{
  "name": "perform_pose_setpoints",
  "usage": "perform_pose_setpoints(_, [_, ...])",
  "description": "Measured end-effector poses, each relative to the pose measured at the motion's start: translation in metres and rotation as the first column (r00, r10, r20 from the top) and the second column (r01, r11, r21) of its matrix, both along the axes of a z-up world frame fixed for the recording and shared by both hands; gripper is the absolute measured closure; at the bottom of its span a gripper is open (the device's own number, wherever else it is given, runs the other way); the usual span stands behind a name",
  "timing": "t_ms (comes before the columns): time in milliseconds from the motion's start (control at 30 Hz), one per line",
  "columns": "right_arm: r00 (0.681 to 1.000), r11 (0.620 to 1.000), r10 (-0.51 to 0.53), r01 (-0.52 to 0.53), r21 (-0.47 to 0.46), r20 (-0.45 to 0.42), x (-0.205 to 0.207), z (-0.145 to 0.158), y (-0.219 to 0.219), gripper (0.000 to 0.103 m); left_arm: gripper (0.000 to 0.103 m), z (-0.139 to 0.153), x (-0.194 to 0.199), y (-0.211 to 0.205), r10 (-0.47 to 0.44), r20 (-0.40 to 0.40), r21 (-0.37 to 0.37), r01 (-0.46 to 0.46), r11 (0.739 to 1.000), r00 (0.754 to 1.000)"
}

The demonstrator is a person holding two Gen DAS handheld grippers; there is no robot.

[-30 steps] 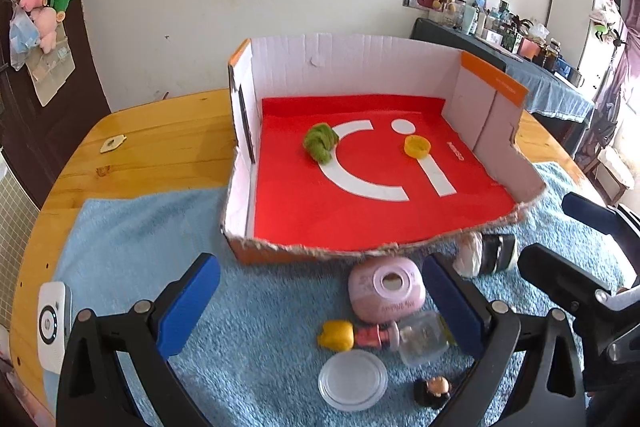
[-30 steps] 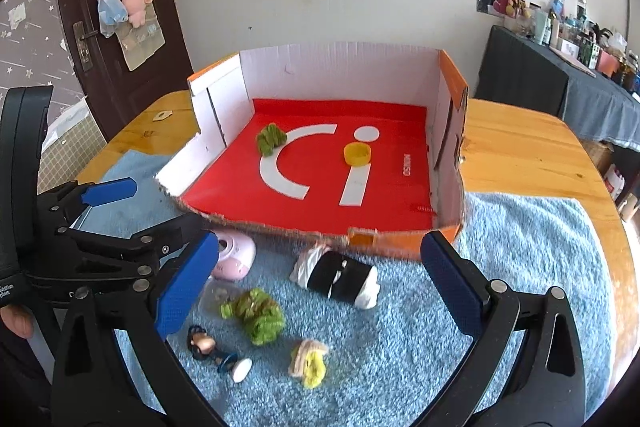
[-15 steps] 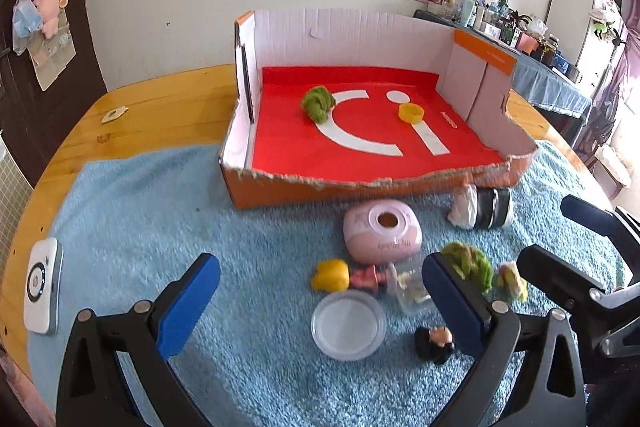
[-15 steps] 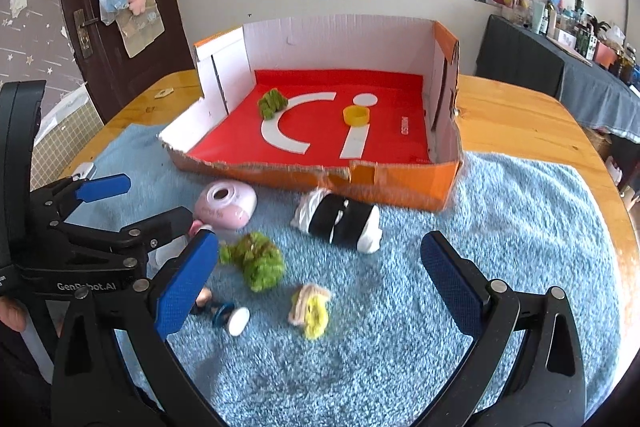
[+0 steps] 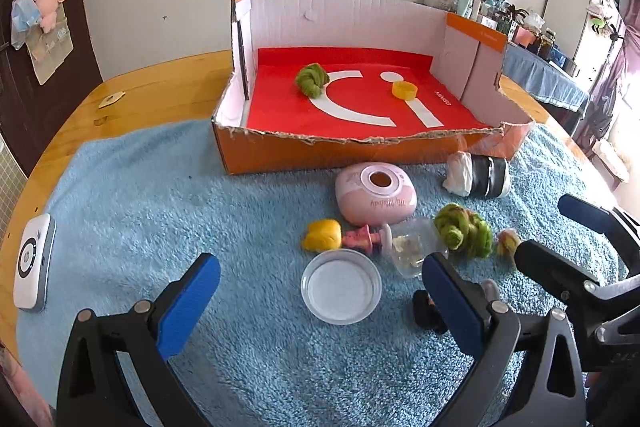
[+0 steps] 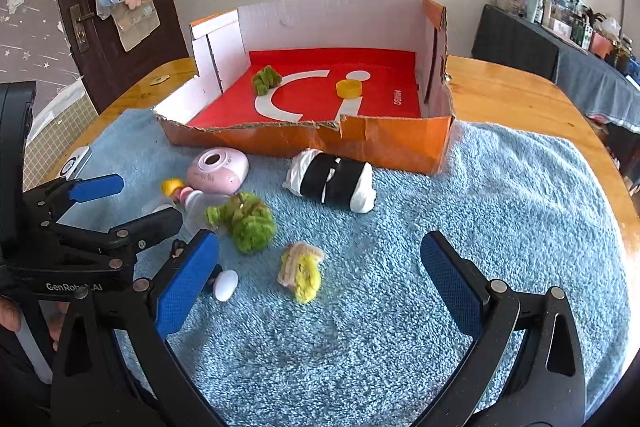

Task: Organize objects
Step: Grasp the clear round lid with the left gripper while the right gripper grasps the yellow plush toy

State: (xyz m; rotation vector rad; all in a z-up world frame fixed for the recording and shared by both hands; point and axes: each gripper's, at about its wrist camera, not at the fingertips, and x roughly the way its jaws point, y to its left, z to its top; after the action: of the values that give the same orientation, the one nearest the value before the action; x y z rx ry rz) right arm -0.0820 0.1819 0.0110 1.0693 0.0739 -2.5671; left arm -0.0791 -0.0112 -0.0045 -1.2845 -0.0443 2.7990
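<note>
Box (image 5: 280, 155) holds green yarn (image 5: 312, 81) and yellow cap (image 5: 404, 90).

Two hand-held grippers hover side by side, both with jaws spread wide and nothing between them. The left gripper (image 5: 320, 291) points forward, its blue-padded fingers (image 5: 188, 297) tilted outward on black arms. The right gripper (image 6: 320, 275) sits level with it in the same pose, blue pads (image 6: 450, 281) facing inward. From the right wrist view, the left gripper shows in profile at the frame's edge, and part of the person's hand (image 6: 10, 313) appears behind its black body.
</note>
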Motion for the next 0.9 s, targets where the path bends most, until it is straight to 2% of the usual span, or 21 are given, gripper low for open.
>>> perform_pose_setpoints(67, [1.000,1.000,0.003,-0.003,0.002,-0.001,0.002,-0.001,0.000,0.004,0.007,0.000,0.001,-0.001,-0.004,-0.002,0.006,0.004,1.000,1.000])
perform_pose_setpoints(133, [1.000,1.000,0.006,-0.007,0.004,0.007,0.002,-0.003,0.000,0.021,0.011,-0.002,0.002,0.000,-0.016,0.006,0.014,0.016,1.000,1.000])
perform_pose_setpoints(233, [1.000,1.000,0.014,-0.014,0.006,0.024,0.002,-0.006,-0.002,0.036,0.017,-0.004,0.003,0.001,-0.032,0.014,0.016,0.032,0.999,0.999])
perform_pose_setpoints(500, [0.998,0.999,0.033,-0.032,-0.005,0.058,0.004,-0.015,-0.003,0.061,0.028,-0.005,0.005,-0.001,-0.051,0.021,0.054,0.050,0.997,0.998])
perform_pose_setpoints(667, [0.997,0.999,0.039,-0.038,-0.012,0.072,0.005,-0.020,-0.004,0.070,0.029,-0.006,0.008,-0.001,-0.058,0.019,0.061,0.056,0.997,0.998])
perform_pose_setpoints(833, [0.996,0.999,0.044,-0.044,-0.008,0.074,0.006,-0.021,-0.005,0.075,0.034,-0.008,0.010,-0.002,-0.067,0.020,0.070,0.065,0.995,0.998])
perform_pose_setpoints(900, [0.996,0.999,0.045,-0.044,-0.008,0.075,0.006,-0.021,-0.005,0.077,0.041,-0.008,0.011,-0.002,-0.068,0.019,0.073,0.066,0.995,0.998])
